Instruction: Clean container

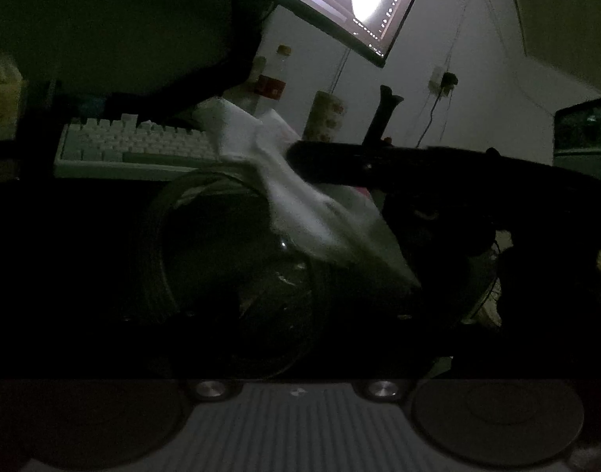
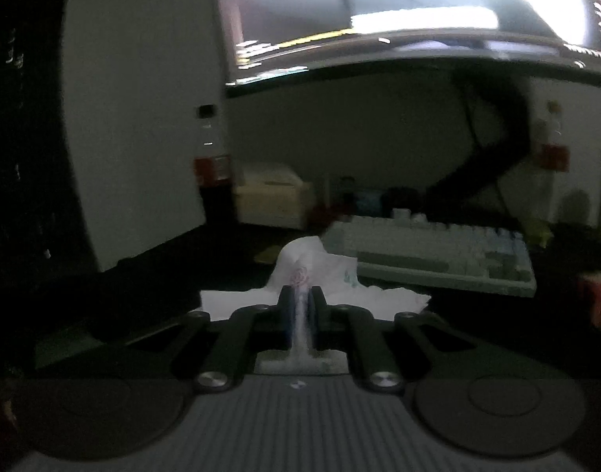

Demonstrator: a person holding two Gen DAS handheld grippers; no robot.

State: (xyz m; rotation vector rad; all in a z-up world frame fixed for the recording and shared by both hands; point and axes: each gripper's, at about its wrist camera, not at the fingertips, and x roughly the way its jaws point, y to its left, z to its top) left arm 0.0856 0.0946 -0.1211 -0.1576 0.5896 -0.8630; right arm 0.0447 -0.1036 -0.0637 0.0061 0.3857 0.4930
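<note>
Dim desk (image 2: 229,271), lit only by the monitor (image 2: 418,8) at twelve o'clock, keyboard (image 2: 438,251) at two. Your right gripper (image 2: 300,310) is pinched tight on a thin white tissue (image 2: 320,275): soft, light, easily torn, so keep the hold near its bunched middle. Only the left wrist view shows the container (image 1: 221,267), a clear jar lying on its side at centre, tissue draped at its mouth toward one o'clock. It looks smooth, slippery, perhaps fragile; hold it across the body. Your left gripper's fingers are lost in darkness, so I cannot tell their state.
</note>
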